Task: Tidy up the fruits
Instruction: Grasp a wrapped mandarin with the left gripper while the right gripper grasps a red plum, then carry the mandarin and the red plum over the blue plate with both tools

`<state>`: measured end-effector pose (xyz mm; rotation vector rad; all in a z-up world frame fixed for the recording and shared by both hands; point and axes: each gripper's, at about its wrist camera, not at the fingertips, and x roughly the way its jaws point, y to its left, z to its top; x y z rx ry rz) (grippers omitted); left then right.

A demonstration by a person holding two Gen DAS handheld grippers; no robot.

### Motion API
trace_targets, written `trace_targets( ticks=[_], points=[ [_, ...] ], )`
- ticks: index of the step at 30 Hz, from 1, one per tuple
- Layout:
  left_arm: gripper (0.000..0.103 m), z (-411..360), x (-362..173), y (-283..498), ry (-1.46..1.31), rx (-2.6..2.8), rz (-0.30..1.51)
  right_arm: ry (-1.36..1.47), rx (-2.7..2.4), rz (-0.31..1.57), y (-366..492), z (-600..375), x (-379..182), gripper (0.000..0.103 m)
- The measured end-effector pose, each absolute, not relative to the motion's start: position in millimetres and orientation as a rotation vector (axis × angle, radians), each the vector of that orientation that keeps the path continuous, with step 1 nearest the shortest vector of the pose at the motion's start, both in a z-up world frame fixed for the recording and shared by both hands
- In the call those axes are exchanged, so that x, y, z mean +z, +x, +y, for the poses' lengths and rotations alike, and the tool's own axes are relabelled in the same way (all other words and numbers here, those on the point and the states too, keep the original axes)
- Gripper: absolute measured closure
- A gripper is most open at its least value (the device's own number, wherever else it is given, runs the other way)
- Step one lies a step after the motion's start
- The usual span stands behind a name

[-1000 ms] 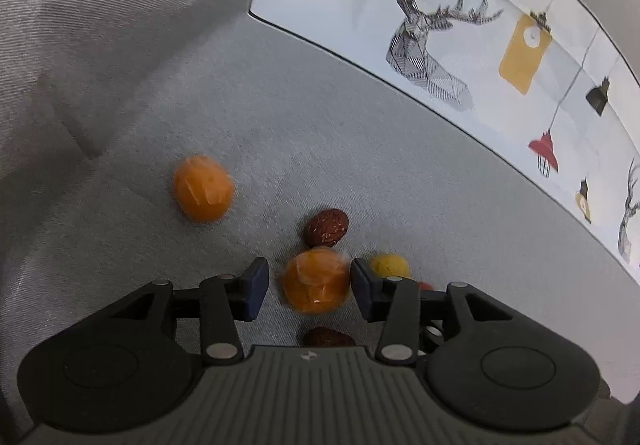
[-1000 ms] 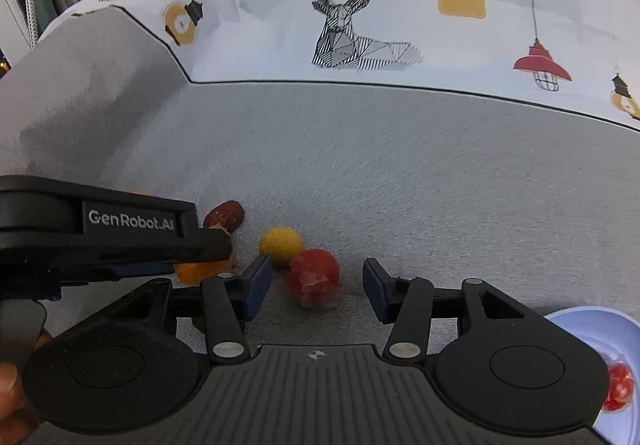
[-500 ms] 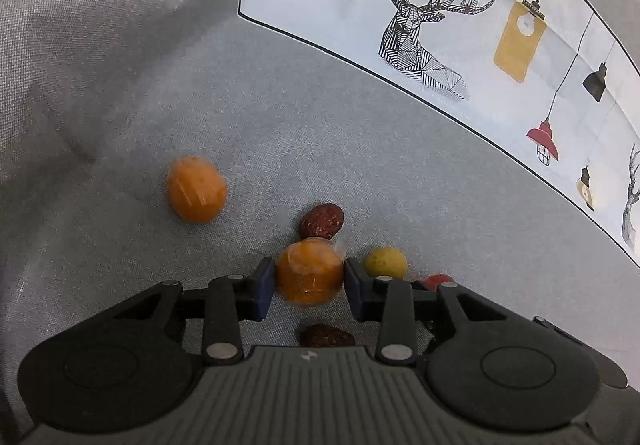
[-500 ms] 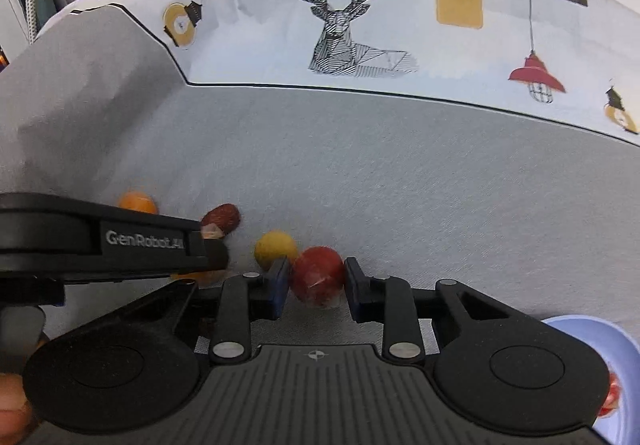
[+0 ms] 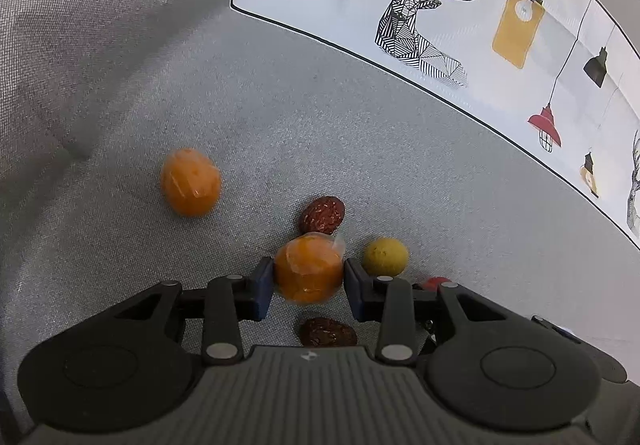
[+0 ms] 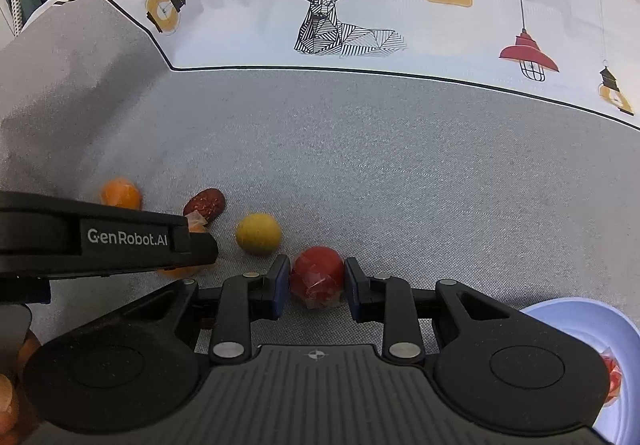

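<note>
My left gripper (image 5: 308, 283) is shut on an orange fruit in clear wrap (image 5: 308, 270) just above the grey cloth. My right gripper (image 6: 316, 283) is shut on a red wrapped fruit (image 6: 317, 277). A second orange fruit (image 5: 190, 181) lies to the left, and it shows in the right wrist view (image 6: 120, 192). Two dark red dates (image 5: 322, 214) (image 5: 327, 332) lie beyond and under the left gripper. A yellow fruit (image 5: 385, 256) (image 6: 258, 233) lies between the grippers. The left gripper's body (image 6: 104, 241) crosses the right wrist view.
A pale blue bowl (image 6: 592, 325) at the right wrist view's lower right holds a red fruit (image 6: 612, 381). A white cloth with deer and lamp prints (image 6: 344, 5) covers the far side. Grey cloth (image 5: 280, 105) spreads ahead.
Both grippers closed from open onto their fruits: the left on the orange fruit, the right on the red fruit. Both have shifted slightly with the fruit in them.
</note>
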<state>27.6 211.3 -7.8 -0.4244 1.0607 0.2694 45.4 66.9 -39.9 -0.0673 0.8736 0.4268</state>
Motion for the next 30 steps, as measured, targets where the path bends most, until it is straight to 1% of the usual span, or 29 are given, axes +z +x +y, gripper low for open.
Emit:
trace_targets(
  ticks=[19,30],
  points=[
    [0.062,211,-3,25,-0.418,0.26,1.047,-0.06,0.428,0.857,42,65,-33,0.072],
    [0.062,209,20,14,-0.406,0.263,1.003,-0.03,0.406,0.823,37,49,-20,0.072]
  ],
)
